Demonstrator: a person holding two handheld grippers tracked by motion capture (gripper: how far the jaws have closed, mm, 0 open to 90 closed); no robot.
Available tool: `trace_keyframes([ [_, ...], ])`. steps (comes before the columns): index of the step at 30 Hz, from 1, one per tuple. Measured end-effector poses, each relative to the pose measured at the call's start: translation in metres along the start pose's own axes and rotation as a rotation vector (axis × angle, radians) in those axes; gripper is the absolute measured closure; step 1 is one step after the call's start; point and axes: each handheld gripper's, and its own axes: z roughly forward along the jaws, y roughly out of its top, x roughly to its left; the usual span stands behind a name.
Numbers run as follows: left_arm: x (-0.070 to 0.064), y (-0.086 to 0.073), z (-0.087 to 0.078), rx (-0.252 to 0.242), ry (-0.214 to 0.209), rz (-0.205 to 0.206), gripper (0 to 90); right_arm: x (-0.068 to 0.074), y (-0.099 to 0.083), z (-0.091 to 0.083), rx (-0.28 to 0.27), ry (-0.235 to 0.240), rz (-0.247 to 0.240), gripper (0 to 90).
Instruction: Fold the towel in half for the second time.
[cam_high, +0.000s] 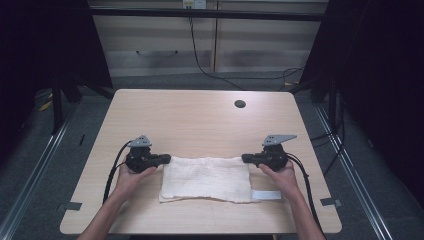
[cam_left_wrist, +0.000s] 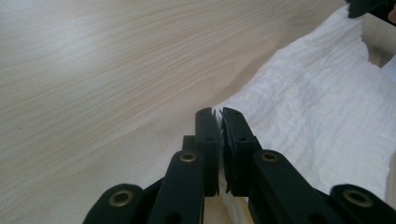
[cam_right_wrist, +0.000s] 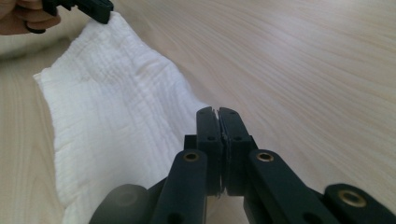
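Observation:
A white, crinkled cloth (cam_high: 206, 178) lies folded flat on the wooden table (cam_high: 200, 115), near its front edge. My left gripper (cam_high: 167, 159) is shut on the cloth's far left corner; in the left gripper view a sliver of cloth (cam_left_wrist: 322, 112) shows pinched between the jaws of that gripper (cam_left_wrist: 218, 112). My right gripper (cam_high: 244, 158) is shut on the far right corner, and in the right gripper view the cloth (cam_right_wrist: 112, 112) runs away from this gripper (cam_right_wrist: 217, 111) toward the other one (cam_right_wrist: 88, 8). The far hem is stretched straight between both grippers.
A white strip (cam_high: 266, 195) pokes out at the cloth's front right corner. A round cable hole (cam_high: 240, 104) sits at the back right of the table. Cables (cam_high: 112, 167) trail off the front. Drawers (cam_high: 155, 47) stand behind the table.

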Motion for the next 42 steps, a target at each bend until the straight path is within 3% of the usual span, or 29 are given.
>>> trace_keyframes([
  [10,0.0,0.001,-0.004,-0.014,0.016,-0.014,85.9,0.013,0.011,-0.005,-0.021,0.014,-0.047,88.6],
  [13,0.001,0.003,-0.003,-0.027,0.012,-0.033,86.0,0.01,0.015,-0.01,-0.02,-0.003,-0.063,88.6],
  [19,-0.002,0.02,0.011,-0.042,-0.009,-0.028,86.1,-0.005,0.029,-0.021,-0.023,-0.036,-0.064,88.7],
  [22,-0.002,0.022,0.01,-0.056,-0.003,-0.025,86.1,-0.004,0.033,-0.024,-0.036,-0.04,-0.075,88.7],
  [29,0.003,0.021,0.006,-0.066,0.016,-0.04,86.1,0.01,0.017,-0.019,-0.024,-0.005,-0.105,88.7],
  [42,0.004,0.019,0.005,-0.063,0.04,-0.056,86.1,0.026,0.005,-0.023,0.0,0.003,-0.128,88.7],
])
